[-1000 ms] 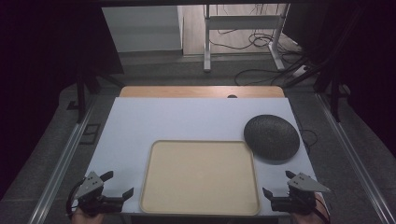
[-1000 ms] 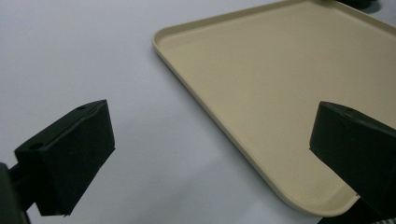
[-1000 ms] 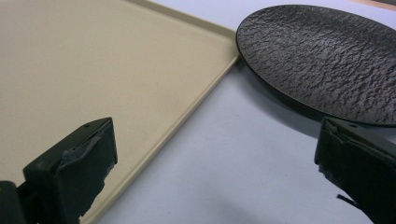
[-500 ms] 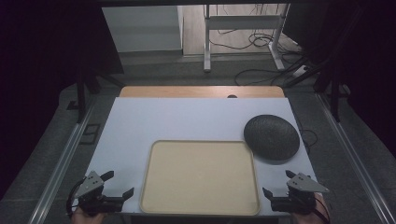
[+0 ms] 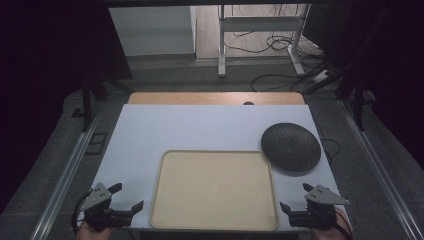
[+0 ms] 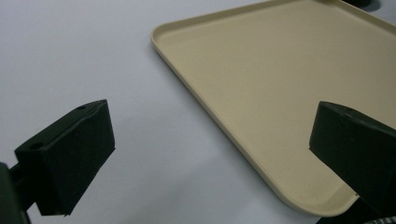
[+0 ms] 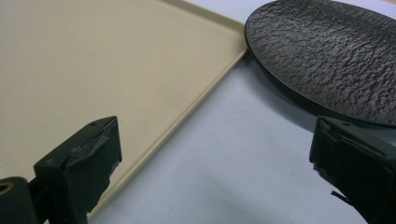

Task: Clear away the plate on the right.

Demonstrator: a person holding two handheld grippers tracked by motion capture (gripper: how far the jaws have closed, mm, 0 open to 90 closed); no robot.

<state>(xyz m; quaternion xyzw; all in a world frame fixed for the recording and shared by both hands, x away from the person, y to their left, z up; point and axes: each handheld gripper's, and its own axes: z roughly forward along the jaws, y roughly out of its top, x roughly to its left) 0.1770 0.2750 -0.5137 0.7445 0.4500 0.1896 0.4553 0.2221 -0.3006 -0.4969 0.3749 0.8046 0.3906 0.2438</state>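
Tongs on both sides, left tongs [image 5: 122, 199] and right tongs [image 5: 294, 201], stood released and empty at the near tabletop [image 5: 200, 127] edge, unmoved over the last second. Between them lay the beige tray [image 5: 215, 190], the black plate [image 5: 291, 147] touching its far right corner; judged, no grasp had begun.

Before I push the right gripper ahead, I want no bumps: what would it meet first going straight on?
Probably the black textured plate: the open right gripper faces bare white table between it and the beige tray, though depth is unclear.
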